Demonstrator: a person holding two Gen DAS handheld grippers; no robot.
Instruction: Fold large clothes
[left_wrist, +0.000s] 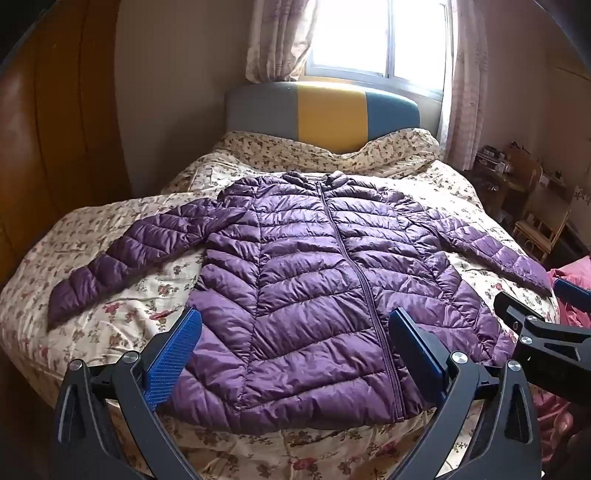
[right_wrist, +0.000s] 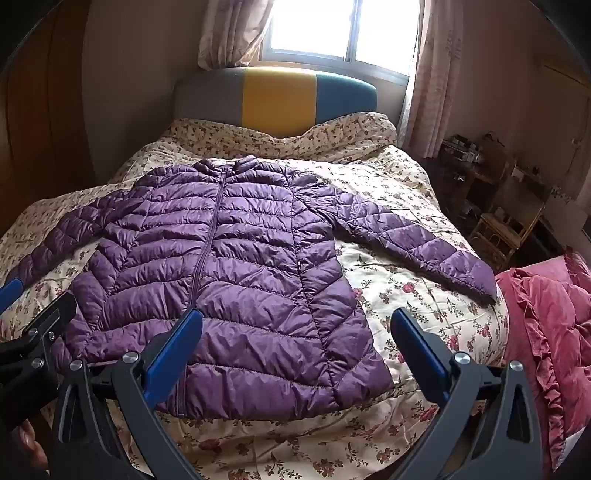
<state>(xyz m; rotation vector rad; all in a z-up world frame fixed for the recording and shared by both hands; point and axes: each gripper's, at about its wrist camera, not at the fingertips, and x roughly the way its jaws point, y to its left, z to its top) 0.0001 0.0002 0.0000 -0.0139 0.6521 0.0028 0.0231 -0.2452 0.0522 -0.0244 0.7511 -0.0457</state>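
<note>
Purple quilted puffer jacket (left_wrist: 306, 280), zipped up the front, spread flat and face up on the bed, collar toward the headboard, hem toward the cameras. Both sleeves stretched out and angled down to either side; left sleeve (left_wrist: 122, 254) lying on the quilt, right sleeve (right_wrist: 413, 243) reaching to the bed's edge. Beneath it, cream quilted floral bedspread (right_wrist: 399, 295), bunched up at the head end.

Left tool (left_wrist: 295, 325) hovering above the hem, blue-padded fingers (left_wrist: 173, 354) spread wide, nothing between them, clear of the fabric. Right tool (right_wrist: 295, 325) likewise spread wide and empty, above the jacket's lower right corner, one finger over the jacket, the other over bare bedspread. Both side by side, each at the edge of the other's view.

Beyond, padded headboard in grey, yellow and teal panels (left_wrist: 325, 110); bright window (left_wrist: 376, 37) with pale patterned curtains (left_wrist: 277, 37). Pink ruffled blanket (right_wrist: 546, 325) just beside the bed on the right. Wooden chair (right_wrist: 498, 229) and cluttered shelves farther back.
</note>
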